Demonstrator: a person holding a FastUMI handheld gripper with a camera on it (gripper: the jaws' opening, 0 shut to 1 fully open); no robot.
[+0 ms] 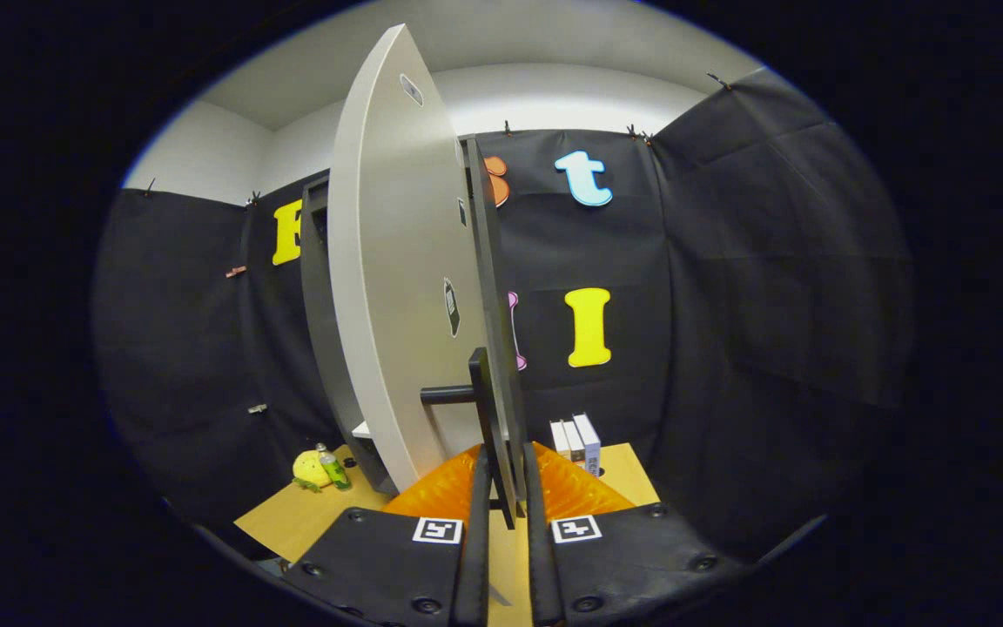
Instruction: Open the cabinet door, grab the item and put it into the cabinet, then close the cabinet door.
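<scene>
A pale wooden table (310, 514) stands in a booth with black cloth walls and a white ceiling above. On it rises a cabinet (327, 348) with a dark frame. Its door (397, 287) is a smooth, flat, light grey panel with a dark edge, swung out edge-on toward the camera. A dark bar handle (467, 396) juts from the door's lower part. The gripper (501, 488) is nearly closed, its fingers pinching the door's thin edge just under the handle. Left of the cabinet's foot lies a soft yellow toy (310, 470) with a small green bottle (333, 468) touching it. Right of the door stand upright white boxes (578, 442).
</scene>
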